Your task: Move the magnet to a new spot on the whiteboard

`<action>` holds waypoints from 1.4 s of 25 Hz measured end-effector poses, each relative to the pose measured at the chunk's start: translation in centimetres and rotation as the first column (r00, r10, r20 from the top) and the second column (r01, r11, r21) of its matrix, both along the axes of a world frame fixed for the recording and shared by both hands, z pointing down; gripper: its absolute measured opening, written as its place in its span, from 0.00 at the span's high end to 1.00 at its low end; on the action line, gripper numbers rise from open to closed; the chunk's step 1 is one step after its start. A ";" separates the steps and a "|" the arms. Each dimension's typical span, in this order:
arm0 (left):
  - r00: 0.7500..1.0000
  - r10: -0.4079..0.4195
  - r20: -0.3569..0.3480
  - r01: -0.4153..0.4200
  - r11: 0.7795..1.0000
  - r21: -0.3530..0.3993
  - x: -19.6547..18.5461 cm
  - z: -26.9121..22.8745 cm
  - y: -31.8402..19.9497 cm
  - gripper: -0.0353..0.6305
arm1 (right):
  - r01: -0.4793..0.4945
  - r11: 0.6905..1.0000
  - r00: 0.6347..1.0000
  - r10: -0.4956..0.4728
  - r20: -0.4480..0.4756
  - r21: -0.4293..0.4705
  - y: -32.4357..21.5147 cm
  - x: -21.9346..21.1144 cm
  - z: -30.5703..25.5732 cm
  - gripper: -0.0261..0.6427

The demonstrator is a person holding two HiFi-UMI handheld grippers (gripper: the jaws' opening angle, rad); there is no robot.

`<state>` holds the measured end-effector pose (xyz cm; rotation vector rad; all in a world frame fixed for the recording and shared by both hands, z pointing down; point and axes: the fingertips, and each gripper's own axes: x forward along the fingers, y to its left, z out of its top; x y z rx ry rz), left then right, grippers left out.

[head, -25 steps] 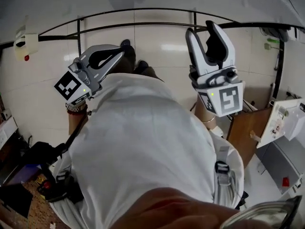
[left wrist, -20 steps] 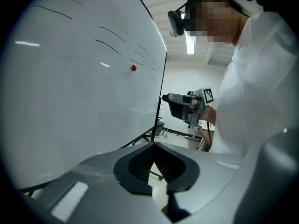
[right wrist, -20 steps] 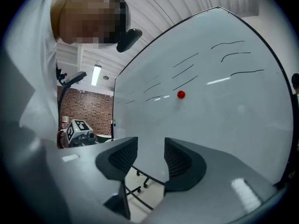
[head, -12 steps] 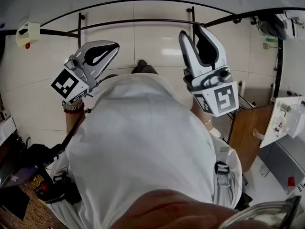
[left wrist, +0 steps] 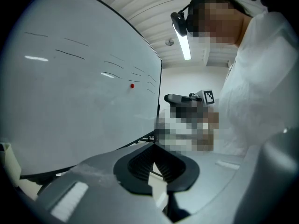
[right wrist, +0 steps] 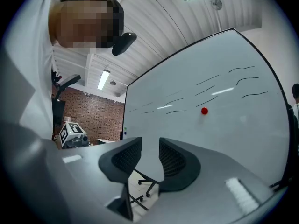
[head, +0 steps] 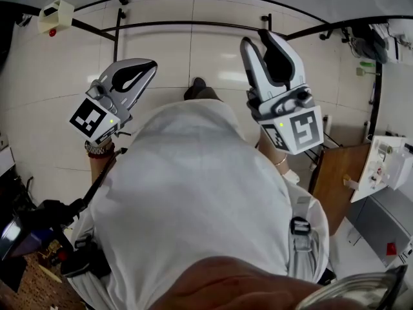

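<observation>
The red magnet [right wrist: 204,110] sticks on the whiteboard [right wrist: 243,125] below some thin black pen lines; it is a small dot in the left gripper view too, the magnet [left wrist: 132,85] on the whiteboard [left wrist: 70,101]. Both grippers are held up in front of the person's white shirt, well short of the board. My right gripper [head: 261,41] [right wrist: 149,143] is open with nothing between its ribbed pads. My left gripper [head: 151,63] [left wrist: 156,153] has its jaws closed together and holds nothing. The magnet itself is not visible in the head view.
The whiteboard's black stand bars [head: 193,24] cross the tiled floor ahead. A brown wooden panel [head: 335,173] and a white box-like unit [head: 381,166] stand at the right, dark gear [head: 39,221] at the lower left. A brick wall [right wrist: 93,120] and an office chair base [right wrist: 145,183] lie beyond the board.
The head view has tipped up a little, so the stand bars sit higher. The right gripper has shifted slightly left and up; both grippers keep their jaw states.
</observation>
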<state>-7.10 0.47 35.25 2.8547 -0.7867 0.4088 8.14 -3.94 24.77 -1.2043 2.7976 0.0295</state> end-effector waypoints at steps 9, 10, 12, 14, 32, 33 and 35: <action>0.999 -0.020 -0.040 0.019 1.000 -0.022 -8.8 0.4 12.0 0.94 | 0.023 1.000 0.999 -0.023 -0.021 -0.018 11.6 -9.7 -0.5 0.78; 0.999 -0.015 -0.049 0.014 1.000 -0.024 -9.4 0.3 13.3 0.94 | 0.014 1.000 1.000 -0.015 -0.024 -0.024 13.2 -10.3 -0.5 0.78; 0.997 0.002 -0.072 -0.004 1.000 -0.024 -10.2 0.2 15.8 0.94 | -0.005 0.999 0.999 0.004 -0.034 -0.034 16.5 -11.1 -0.4 0.78; 0.995 0.026 -0.097 -0.028 0.999 -0.019 -10.5 0.1 17.9 0.94 | -0.041 0.998 0.998 0.039 -0.041 -0.047 19.3 -11.2 -0.2 0.78; 0.976 0.198 -0.096 -0.182 0.972 0.150 2.6 -5.5 24.5 0.94 | -0.087 0.996 0.994 0.089 -0.061 0.021 27.0 -2.0 -2.5 0.78; 0.977 0.192 -0.098 -0.175 0.972 0.155 2.4 -5.6 24.4 0.94 | -0.080 0.996 0.994 0.082 -0.074 0.027 26.8 -2.2 -2.5 0.78; 0.979 0.179 -0.100 -0.160 0.972 0.171 2.1 -5.7 23.9 0.94 | -0.069 0.997 0.995 0.070 -0.076 0.018 26.3 -2.7 -2.2 0.78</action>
